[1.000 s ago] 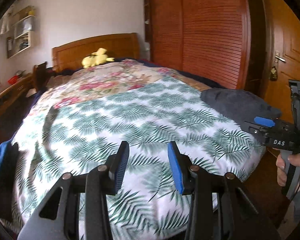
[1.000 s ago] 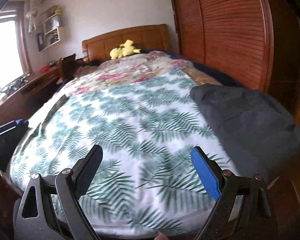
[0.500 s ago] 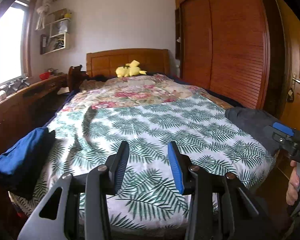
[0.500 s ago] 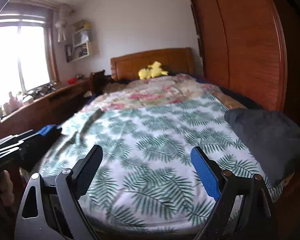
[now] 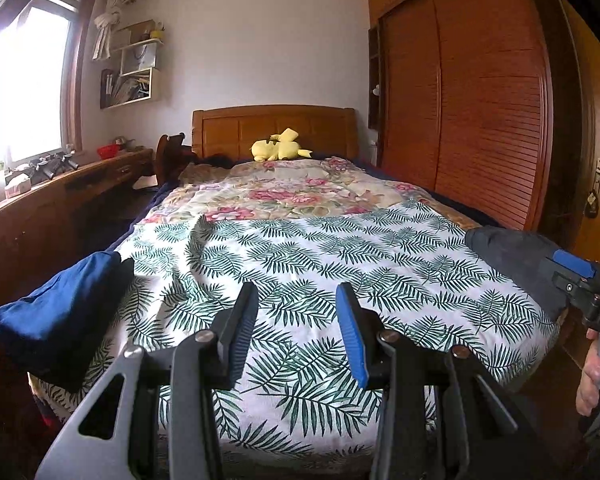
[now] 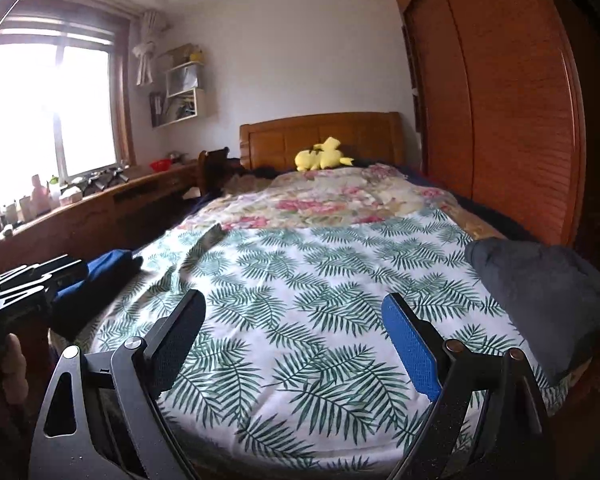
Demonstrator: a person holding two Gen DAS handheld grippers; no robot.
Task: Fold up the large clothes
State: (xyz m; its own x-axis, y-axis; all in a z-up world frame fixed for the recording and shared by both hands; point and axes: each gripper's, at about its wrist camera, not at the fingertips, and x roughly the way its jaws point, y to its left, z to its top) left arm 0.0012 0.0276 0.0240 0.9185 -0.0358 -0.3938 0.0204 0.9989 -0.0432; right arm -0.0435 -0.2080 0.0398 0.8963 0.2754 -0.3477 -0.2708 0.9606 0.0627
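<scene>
Clothes lie at the bed's [image 5: 380,288] foot corners: a blue bundle [image 5: 60,312] left, a grey garment [image 6: 540,292] right, possibly folded. Left gripper [image 5: 296,336] narrow and empty, right gripper [image 6: 296,344] wide and empty; next, probably choosing one to grasp.

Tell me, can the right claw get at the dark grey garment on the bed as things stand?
Probably yes. The right claw is open and empty, and the dark grey garment lies uncovered at the bed's near right corner, with only leaf-print bedspread between.
</scene>
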